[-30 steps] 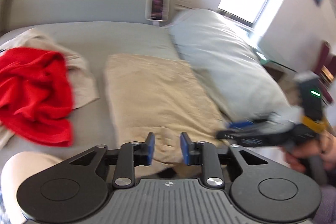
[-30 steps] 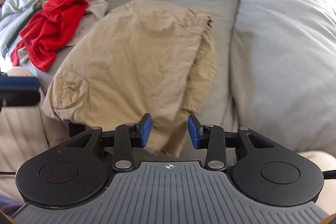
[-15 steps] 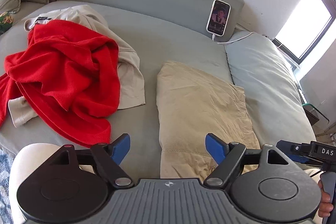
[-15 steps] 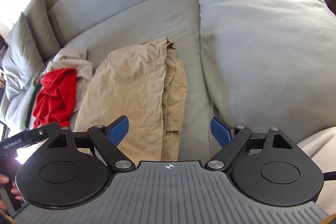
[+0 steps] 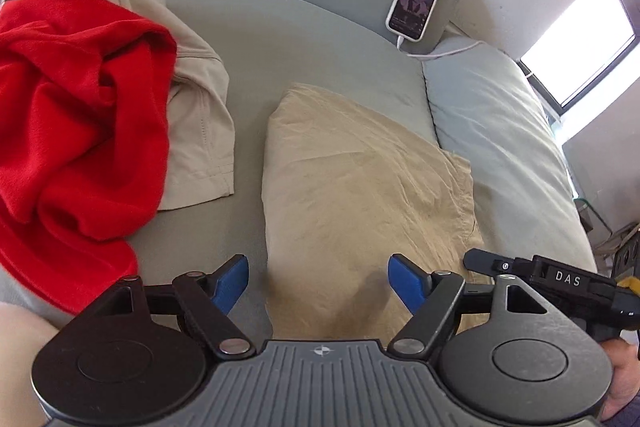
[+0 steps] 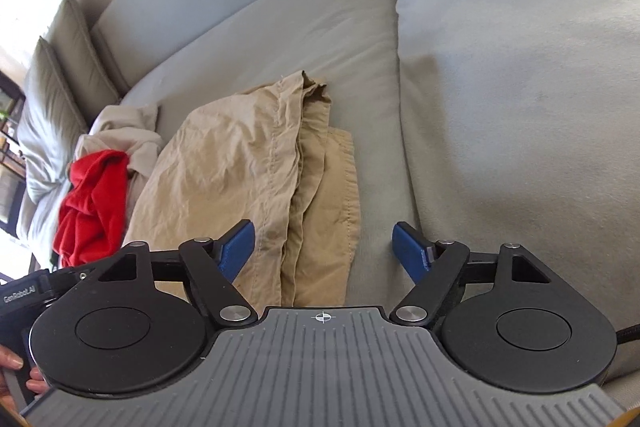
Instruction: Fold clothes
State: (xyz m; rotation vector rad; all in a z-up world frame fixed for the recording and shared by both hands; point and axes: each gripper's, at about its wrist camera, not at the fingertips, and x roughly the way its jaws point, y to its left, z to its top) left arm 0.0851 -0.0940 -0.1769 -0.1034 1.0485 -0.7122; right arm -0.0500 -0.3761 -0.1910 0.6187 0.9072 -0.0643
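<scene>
folded tan garment (image 5: 360, 195) flat on the sofa seat (image 5: 304, 43), just beside the red garment (image 5: 72, 99) piled on a beige one (image 5: 196, 131). left gripper (image 5: 318, 281) and right gripper (image 6: 324, 247) both wide, closing slightly, nothing pinched. likely risk: grabbing only the top layer, so the fold springs apart. seen only from the right wrist: stacked, uneven hems along the right edge. seen only from the left wrist: smooth top face, window (image 5: 580, 39).

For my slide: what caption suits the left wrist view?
Open fingers over folded tan garment beside red garment.
</scene>
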